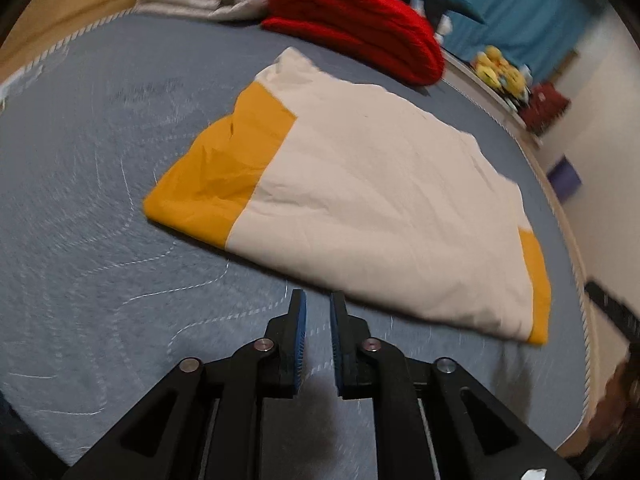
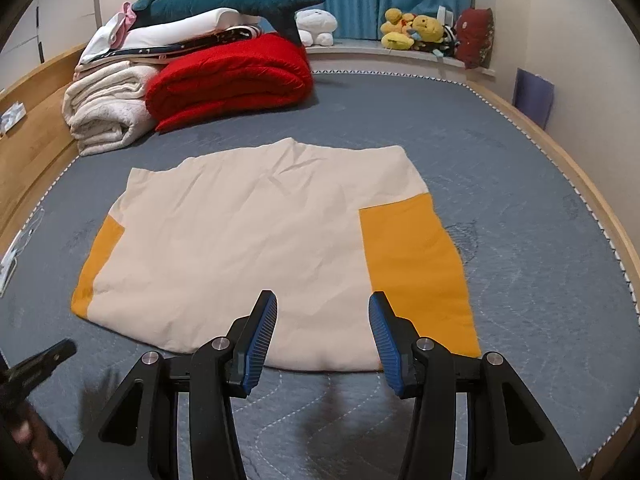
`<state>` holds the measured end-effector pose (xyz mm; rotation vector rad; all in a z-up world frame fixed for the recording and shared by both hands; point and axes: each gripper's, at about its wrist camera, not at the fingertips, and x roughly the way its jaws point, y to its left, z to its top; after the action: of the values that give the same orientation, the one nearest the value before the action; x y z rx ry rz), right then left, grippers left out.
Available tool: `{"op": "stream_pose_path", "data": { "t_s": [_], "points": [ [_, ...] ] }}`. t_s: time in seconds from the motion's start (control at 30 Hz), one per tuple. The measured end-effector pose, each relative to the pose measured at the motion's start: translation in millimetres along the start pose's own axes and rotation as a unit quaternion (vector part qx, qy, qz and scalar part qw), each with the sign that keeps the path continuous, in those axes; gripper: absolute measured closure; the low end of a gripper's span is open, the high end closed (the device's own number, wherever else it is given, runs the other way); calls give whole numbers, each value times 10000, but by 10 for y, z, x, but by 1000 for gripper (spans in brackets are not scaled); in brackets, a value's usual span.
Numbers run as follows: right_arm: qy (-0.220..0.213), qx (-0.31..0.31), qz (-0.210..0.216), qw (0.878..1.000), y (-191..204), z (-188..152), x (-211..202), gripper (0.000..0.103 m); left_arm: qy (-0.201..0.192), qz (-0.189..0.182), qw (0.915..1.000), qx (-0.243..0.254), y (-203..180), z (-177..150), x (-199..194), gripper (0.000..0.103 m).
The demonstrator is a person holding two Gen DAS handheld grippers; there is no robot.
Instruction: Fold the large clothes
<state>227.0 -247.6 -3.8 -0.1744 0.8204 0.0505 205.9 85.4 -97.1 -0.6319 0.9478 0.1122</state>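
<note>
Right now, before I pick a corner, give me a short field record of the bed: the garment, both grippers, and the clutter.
garment: cream cloth with orange side panels, flat on the grey quilted mattress
left gripper: jaws narrow, nothing between them, just short of the cloth's near edge
right gripper: jaws wide, empty, over the near edge
clutter: folded red blanket and rolled white blanket at the far left

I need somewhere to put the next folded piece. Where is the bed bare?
Bare mattress lies right of the cream-and-yellow cloth, and in front of it by the grippers. The far-left corner is crowded: red blanket, white blanket.
</note>
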Motion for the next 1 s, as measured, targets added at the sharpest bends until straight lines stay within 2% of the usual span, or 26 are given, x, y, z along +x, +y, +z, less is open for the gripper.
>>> {"op": "stream_pose_path", "data": {
  "t_s": [0.07,0.13,0.23,0.37,0.5,0.73,0.8,0.93,1.0],
  "points": [
    [14,-6,22,10000,23,8,25,54,39,-58,9993,-369,114,55,99,67],
    [38,-21,52,10000,46,11,50,54,123,-103,9967,-792,260,89,188,57],
    [108,-69,80,9999,82,-2,96,54,221,-366,9876,-1512,526,93,284,57],
    [205,-101,107,9997,100,-25,152,54,284,-647,9726,-2216,819,63,421,56],
    [274,-134,140,9994,116,-36,186,54,152,-954,9574,-2721,1011,71,540,55],
    [332,-169,247,9990,149,-41,226,54,-355,-1337,9397,-3127,1183,198,647,50],
    [357,-186,304,9987,170,-43,249,54,-490,-1398,9372,-3157,1187,222,672,47],
    [346,-318,434,9980,246,-30,303,55,-634,-1357,9412,-3029,1133,284,715,48],
    [340,-377,499,9975,305,-24,349,58,-627,-1194,9454,-2969,1104,320,713,60]
  ]
}}
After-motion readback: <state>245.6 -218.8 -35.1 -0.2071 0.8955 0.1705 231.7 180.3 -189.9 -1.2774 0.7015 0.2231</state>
